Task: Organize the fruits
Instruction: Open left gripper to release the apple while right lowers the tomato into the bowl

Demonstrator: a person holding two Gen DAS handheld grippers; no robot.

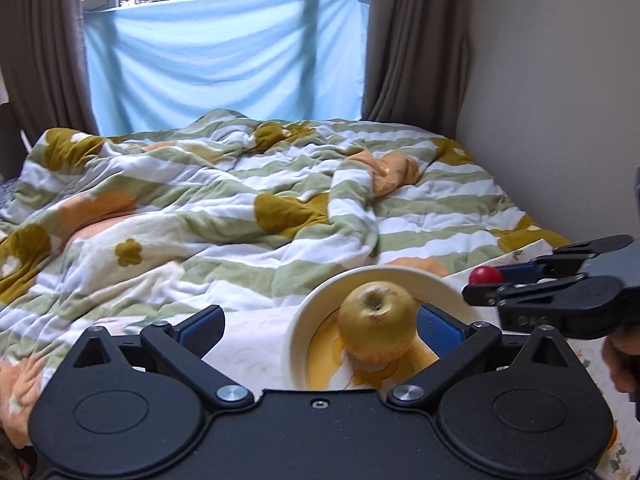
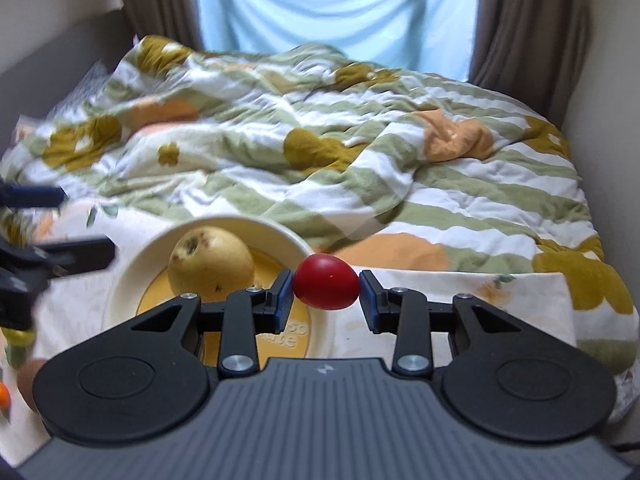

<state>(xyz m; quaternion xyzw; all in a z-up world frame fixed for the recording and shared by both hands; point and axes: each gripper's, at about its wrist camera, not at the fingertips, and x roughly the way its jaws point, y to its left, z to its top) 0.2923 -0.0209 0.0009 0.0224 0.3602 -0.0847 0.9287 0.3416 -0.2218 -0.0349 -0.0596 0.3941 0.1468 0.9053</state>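
A yellow apple (image 1: pixel 376 326) (image 2: pixel 211 264) sits in a white bowl with a yellow inside (image 1: pixel 296 334) (image 2: pixel 132 280) on a cloth-covered table. My left gripper (image 1: pixel 320 324) is open, its jaws wide apart, the right pad beside the apple; it holds nothing. My right gripper (image 2: pixel 326 290) is shut on a small red tomato (image 2: pixel 326 287) (image 1: pixel 485 275), held just right of the bowl's rim. The right gripper shows in the left wrist view (image 1: pixel 520 286), the left gripper at the left edge of the right wrist view (image 2: pixel 60 232).
A bed with a rumpled striped flower quilt (image 1: pixel 240 200) (image 2: pixel 360 152) lies beyond the table. Curtains and a blue sheet hang at the window (image 1: pixel 224 60). A brown fruit (image 2: pixel 30 380) and an orange one (image 2: pixel 4 396) lie at the table's left edge.
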